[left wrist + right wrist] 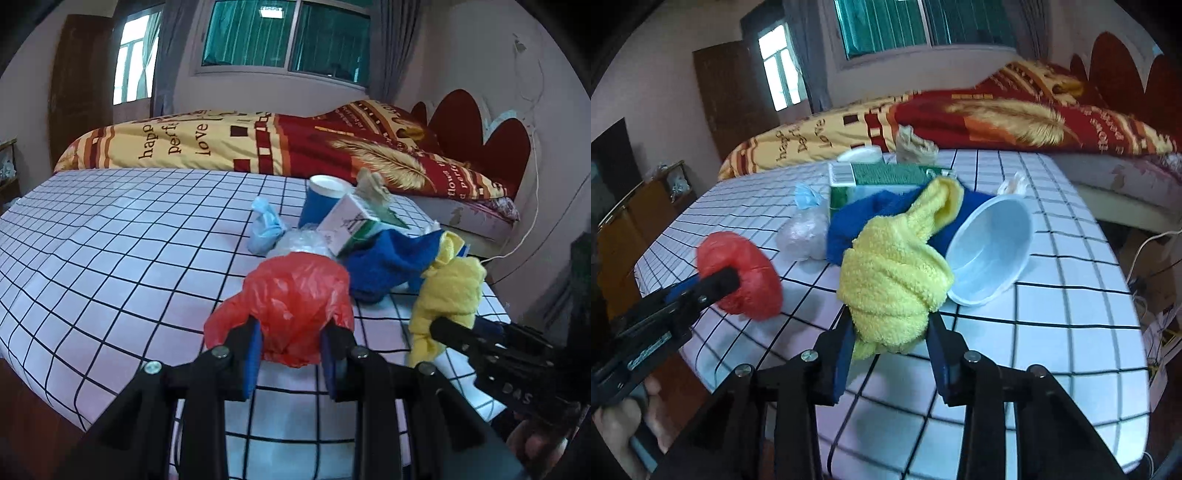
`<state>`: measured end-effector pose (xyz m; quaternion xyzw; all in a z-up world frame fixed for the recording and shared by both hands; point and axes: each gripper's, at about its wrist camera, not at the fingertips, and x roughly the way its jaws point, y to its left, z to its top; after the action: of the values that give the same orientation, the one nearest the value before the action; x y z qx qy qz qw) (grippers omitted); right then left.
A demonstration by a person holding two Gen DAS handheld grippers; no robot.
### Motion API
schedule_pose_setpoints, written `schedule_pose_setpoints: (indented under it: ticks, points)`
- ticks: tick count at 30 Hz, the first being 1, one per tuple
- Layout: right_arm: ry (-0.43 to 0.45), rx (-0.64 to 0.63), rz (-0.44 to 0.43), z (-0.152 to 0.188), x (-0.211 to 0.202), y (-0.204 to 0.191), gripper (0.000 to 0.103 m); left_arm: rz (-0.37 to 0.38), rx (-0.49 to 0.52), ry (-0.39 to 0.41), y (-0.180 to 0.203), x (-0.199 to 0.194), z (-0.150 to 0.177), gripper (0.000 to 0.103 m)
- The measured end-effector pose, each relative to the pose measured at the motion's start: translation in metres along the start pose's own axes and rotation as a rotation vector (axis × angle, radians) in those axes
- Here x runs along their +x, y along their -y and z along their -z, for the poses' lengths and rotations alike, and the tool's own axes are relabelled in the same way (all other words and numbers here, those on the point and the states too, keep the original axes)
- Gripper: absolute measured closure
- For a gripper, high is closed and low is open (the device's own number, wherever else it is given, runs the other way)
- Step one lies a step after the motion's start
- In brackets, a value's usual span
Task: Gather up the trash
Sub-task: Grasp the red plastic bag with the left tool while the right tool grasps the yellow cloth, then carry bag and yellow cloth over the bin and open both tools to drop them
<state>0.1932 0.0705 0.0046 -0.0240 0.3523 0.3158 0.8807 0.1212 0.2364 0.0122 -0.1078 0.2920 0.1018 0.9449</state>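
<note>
My left gripper [291, 343] is shut on a crumpled red plastic bag [291, 299], held just above the checked table [122, 251]; the bag also shows in the right wrist view [746, 273]. My right gripper [890, 339] is shut on a yellow towel [894, 273], seen in the left wrist view too [448, 295]. Behind lie a blue cloth [388, 262], a green-and-white carton [351, 225], a blue cup [321, 203], a light blue bag [266, 229], a clear plastic wad [803, 234], a white plastic bowl [990, 251] and brown crumpled paper [914, 147].
A bed with a red and yellow quilt [258, 144] stands right behind the table. A wooden cabinet [646, 210] is at the left. A white cable [532, 206] hangs at the right by the wall.
</note>
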Motion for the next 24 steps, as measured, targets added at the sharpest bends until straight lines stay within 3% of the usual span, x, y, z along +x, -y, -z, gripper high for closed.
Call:
schedule_pose_setpoints:
  ticks: [10,24]
  points:
    - [0.101,-0.064,0.055,0.012,-0.071,0.009,0.063,0.030,0.042,0.001,0.024,-0.020,0.009,0.074]
    - [0.093,-0.006,0.205,0.057,-0.150,0.075,0.063,0.135,0.139,-0.009,0.092,-0.041,0.024,0.074]
